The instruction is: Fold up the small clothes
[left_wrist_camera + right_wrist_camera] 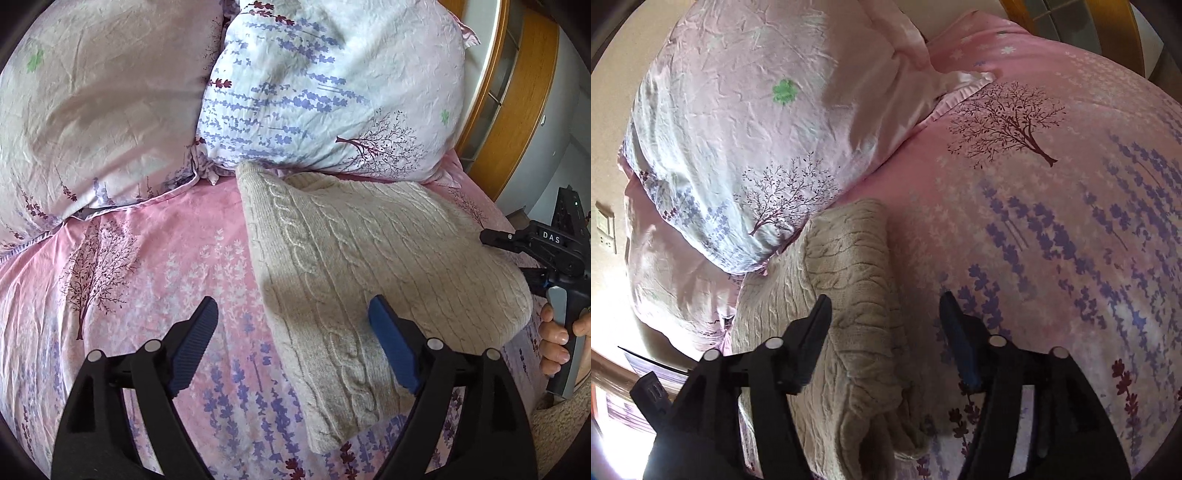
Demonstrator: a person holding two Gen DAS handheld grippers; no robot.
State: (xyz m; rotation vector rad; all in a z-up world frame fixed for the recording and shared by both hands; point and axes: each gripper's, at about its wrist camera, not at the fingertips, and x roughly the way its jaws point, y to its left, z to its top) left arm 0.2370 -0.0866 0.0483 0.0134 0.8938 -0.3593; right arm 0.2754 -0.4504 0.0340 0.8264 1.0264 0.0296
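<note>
A cream cable-knit sweater [369, 266] lies folded into a thick rectangle on the pink floral bed cover [155, 266], its far end against the pillows. My left gripper [293, 314] is open and empty above the sweater's near left edge. In the right wrist view the same sweater [849, 280] shows stacked folded layers. My right gripper [884, 306] is open and empty, straddling the sweater's right edge. The right gripper also shows in the left wrist view [487, 236] at the sweater's right side, held in a hand.
Two floral pillows [325, 85] [92, 110] lie at the head of the bed. A wooden headboard [517, 110] curves at the right. A wall switch plate [605, 229] shows at the left of the right wrist view.
</note>
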